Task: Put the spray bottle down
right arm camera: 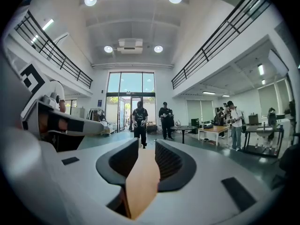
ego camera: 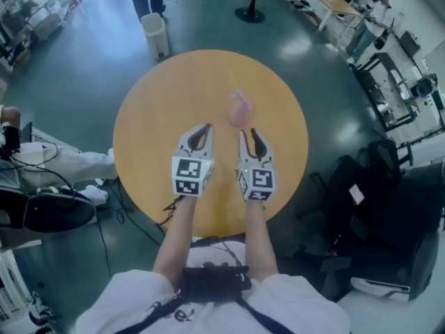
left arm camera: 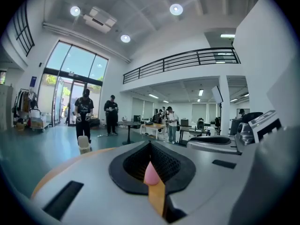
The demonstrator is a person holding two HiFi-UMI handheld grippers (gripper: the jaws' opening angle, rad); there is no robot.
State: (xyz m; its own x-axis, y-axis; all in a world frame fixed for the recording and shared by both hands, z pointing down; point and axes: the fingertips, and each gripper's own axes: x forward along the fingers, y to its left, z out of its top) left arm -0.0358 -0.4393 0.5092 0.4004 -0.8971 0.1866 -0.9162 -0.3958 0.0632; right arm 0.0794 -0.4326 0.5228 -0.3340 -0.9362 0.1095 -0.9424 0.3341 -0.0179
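A pink spray bottle [ego camera: 240, 111] stands on the round wooden table [ego camera: 156, 106], blurred, near the table's middle. My right gripper [ego camera: 248, 133] hovers just short of it, its jaws apart; in the right gripper view [right arm camera: 147, 145] only bare tabletop shows in the gap between them. My left gripper [ego camera: 206, 128] is beside it on the left, its fingertips meeting in a point with nothing held. In the left gripper view [left arm camera: 150, 143] a sliver of the pink bottle [left arm camera: 151, 173] shows through the slit below the closed tips.
A white bin [ego camera: 154, 35] stands on the floor beyond the table. Black chairs and bags [ego camera: 379, 186] crowd the right side, and a seated person's legs [ego camera: 66, 165] and cables lie at the left. People [right arm camera: 139, 121] stand farther off in the hall.
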